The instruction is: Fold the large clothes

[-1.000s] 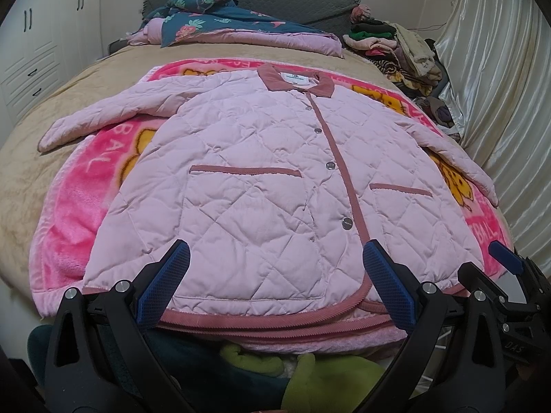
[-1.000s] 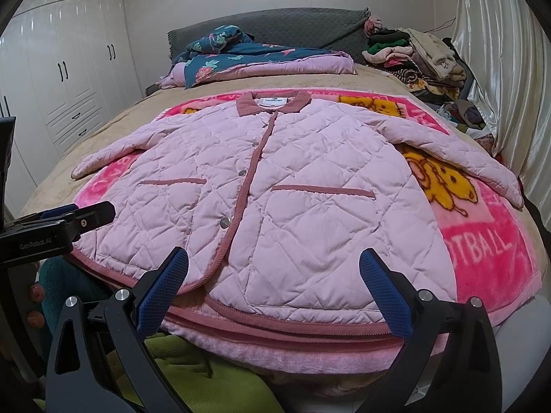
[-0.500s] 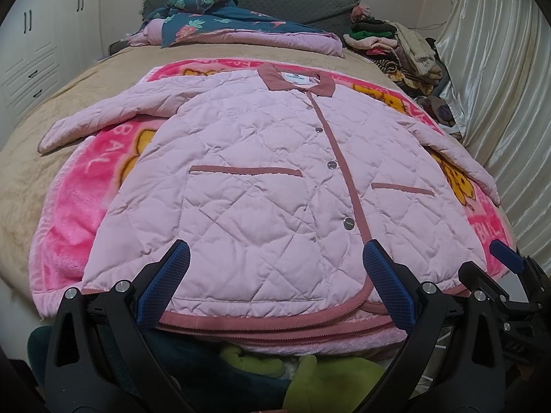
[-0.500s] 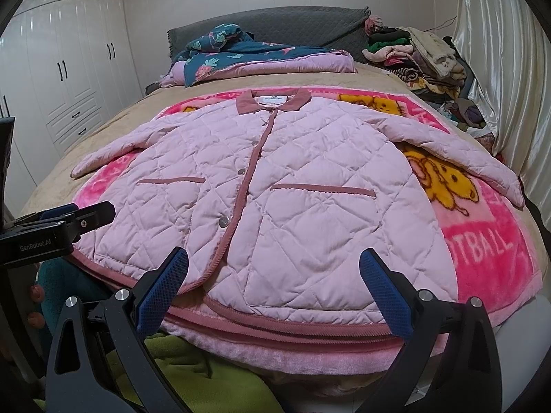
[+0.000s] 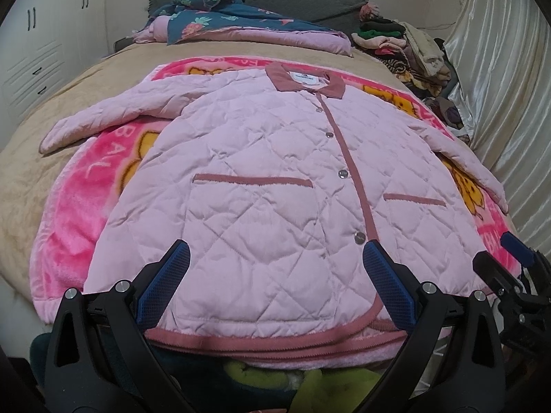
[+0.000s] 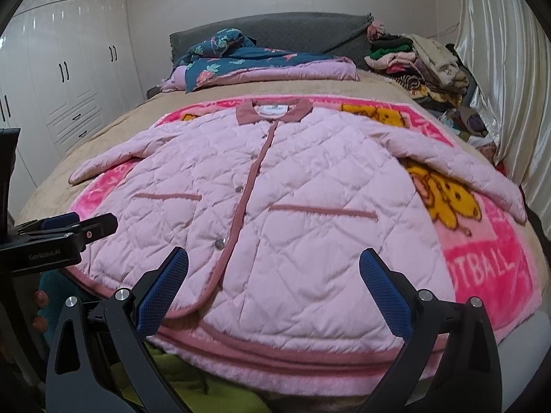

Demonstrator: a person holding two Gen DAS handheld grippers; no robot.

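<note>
A pink quilted jacket [image 5: 261, 179] with darker pink trim lies flat and buttoned on a pink cartoon blanket [image 5: 79, 206] on the bed, sleeves spread to both sides. It also shows in the right wrist view [image 6: 303, 206]. My left gripper [image 5: 273, 284] is open and empty, hovering just above the jacket's bottom hem on its left half. My right gripper [image 6: 273, 287] is open and empty above the hem on the right half. Each gripper shows at the edge of the other's view, the right one [image 5: 516, 261] and the left one [image 6: 69, 230].
A folded floral quilt [image 6: 248, 62] lies by the grey headboard [image 6: 310, 31]. A pile of clothes [image 6: 423, 62] sits at the far right, beside a shiny curtain [image 6: 509, 86]. White wardrobes [image 6: 69, 79] stand on the left. Green fabric [image 5: 275, 378] lies below the bed's near edge.
Both grippers have drifted very slightly forward over the jacket's hem. The jacket has not moved.
</note>
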